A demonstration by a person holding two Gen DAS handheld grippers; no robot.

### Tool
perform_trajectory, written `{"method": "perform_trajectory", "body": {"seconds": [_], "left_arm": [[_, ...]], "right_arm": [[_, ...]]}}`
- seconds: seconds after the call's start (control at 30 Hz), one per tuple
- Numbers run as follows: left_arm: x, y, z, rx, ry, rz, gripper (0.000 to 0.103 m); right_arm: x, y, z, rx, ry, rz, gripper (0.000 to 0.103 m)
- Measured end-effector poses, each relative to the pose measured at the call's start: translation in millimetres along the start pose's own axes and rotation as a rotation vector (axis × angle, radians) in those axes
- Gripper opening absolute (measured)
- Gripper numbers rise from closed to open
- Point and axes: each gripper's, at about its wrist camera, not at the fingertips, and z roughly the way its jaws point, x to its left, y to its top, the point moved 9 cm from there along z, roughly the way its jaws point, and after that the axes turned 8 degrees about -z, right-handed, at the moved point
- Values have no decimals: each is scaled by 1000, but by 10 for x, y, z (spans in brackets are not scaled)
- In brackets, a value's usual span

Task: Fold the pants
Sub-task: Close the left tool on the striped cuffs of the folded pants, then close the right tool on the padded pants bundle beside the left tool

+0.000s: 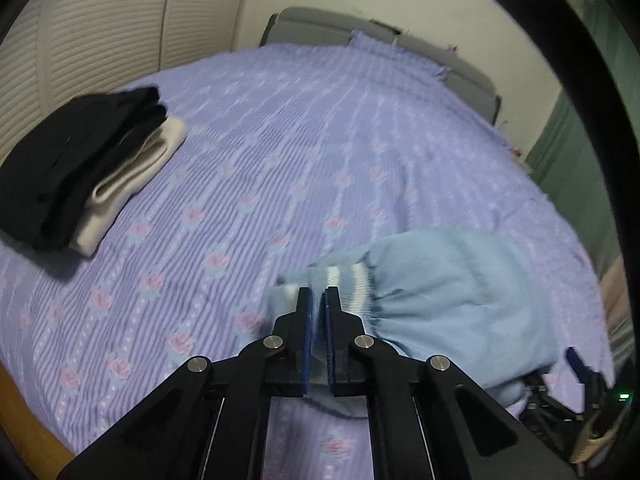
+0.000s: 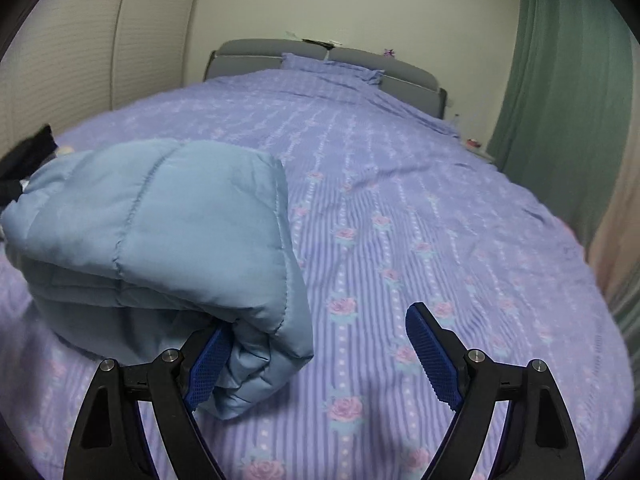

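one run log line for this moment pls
left claw: shut on blue pants waistband | right claw: open beside pants | pants: folded bundle on bed | folded stack: apart

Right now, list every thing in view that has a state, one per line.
left gripper: shut on the elastic waistband of the light blue pants
right gripper: open, its left finger against the folded bundle
light blue pants: folded into a thick bundle on the bed
black garment: folded, stacked on the cream garment
cream garment: folded, under the black one
bedspread: spread flat, slightly wrinkled
green curtain: hanging drawn
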Motion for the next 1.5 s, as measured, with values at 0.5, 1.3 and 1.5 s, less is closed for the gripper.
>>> {"method": "perform_trajectory", "body": {"seconds": [0.5,1.3,1.5], "left_arm": [[283,-234,-359,-31,13,-32,46],[-274,-88,-216,49,-264,-158,13],[-43,88,-201,-19,-114,-84,13]], "right_arm": [[-88,105,-518,-52,196,67,86],[-369,250,-494,-128,322,273,93],[-319,346,-290,-106,409,362,93]]}}
